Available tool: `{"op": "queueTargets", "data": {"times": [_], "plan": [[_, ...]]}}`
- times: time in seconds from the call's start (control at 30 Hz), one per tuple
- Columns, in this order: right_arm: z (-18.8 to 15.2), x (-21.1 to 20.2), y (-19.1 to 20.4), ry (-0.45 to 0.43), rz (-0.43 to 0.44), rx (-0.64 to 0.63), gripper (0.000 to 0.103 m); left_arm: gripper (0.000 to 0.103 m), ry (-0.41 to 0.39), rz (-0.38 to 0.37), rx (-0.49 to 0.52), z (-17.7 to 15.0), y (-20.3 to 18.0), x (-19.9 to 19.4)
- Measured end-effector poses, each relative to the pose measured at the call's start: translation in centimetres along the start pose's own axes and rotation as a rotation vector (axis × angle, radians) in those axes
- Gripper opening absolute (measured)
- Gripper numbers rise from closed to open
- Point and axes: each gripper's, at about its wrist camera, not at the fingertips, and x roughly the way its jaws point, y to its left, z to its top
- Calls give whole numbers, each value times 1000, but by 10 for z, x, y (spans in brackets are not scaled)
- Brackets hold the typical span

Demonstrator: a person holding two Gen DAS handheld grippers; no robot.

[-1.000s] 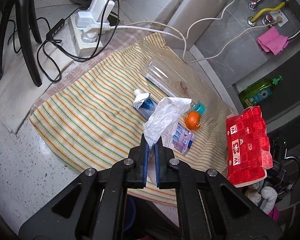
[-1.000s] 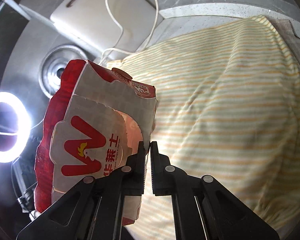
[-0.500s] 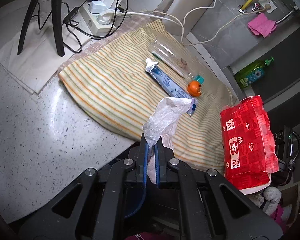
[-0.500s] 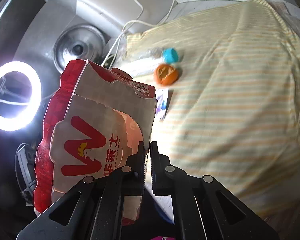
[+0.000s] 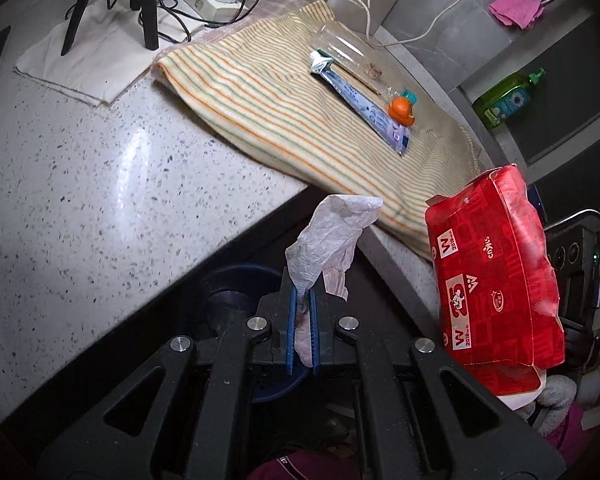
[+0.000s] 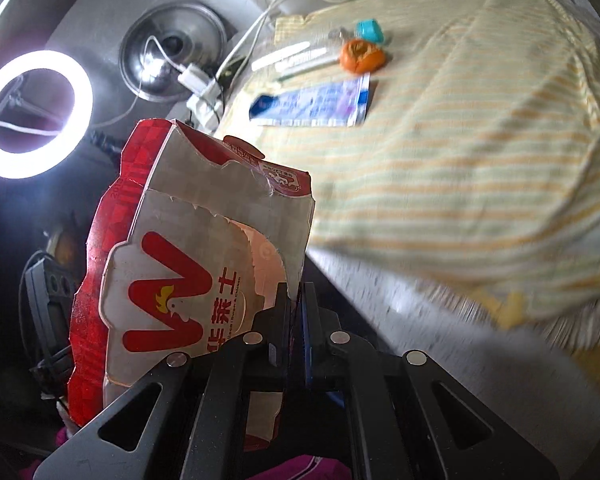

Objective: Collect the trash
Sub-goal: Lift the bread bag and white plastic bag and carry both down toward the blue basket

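Speckled counter [image 5: 100, 184] — striped towel [image 5: 268, 108], white cloth [image 5: 84, 68].

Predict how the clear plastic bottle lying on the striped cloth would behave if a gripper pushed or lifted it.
The clear plastic bottle lies on its side, so a push would probably roll it. It looks empty, hence likely light. Its smooth, thin wall may slip or dent under pinching.

Right gripper [image 6: 296, 304] pinched tight on a red paper box [image 6: 188, 264]. Striped cloth [image 6: 460, 168] at two o'clock, with an orange peel [image 6: 361, 56], teal cap [image 6: 370, 30] and flat packet [image 6: 316, 104]. Ring light [image 6: 36, 114] at ten o'clock.
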Motion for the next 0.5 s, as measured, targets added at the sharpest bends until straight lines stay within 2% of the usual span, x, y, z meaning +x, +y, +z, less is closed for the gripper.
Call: {"op": "queueTargets", "data": {"times": [0.5], "plan": [[-72,44,-2,83,-63,12,3,4,109,56,46,-51,20,30]]}}
